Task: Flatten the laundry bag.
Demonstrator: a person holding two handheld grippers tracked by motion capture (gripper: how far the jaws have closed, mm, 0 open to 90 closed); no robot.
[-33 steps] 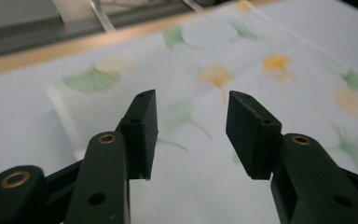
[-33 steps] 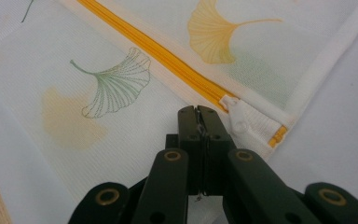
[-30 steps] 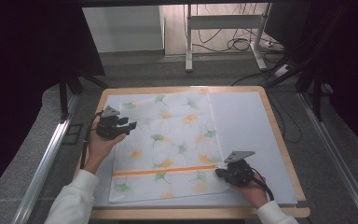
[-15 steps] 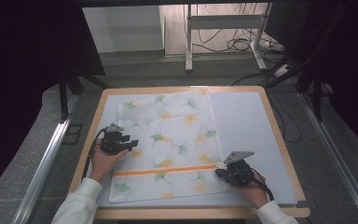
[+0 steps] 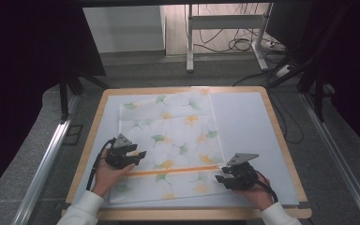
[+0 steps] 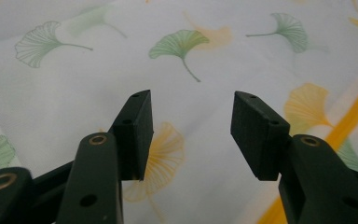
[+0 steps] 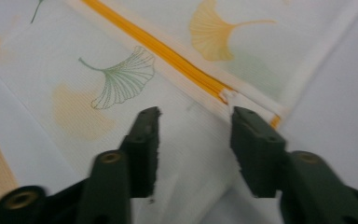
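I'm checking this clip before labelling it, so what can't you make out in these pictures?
- High view: the cloth near the left gripper is covered by gripper and hand.
- Right gripper view: the zipper pull is blurred; shape unclear.
- Right gripper view: the right gripper hides the cloth edge below.

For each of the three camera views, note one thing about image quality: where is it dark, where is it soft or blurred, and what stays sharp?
High view: the table is evenly lit, its surroundings almost black. Left gripper view: the leaf-print cloth is fairly sharp, the jaw bases at the bottom edge soft. Right gripper view: the cloth's orange stripe and jaws look slightly blurred; no glare.
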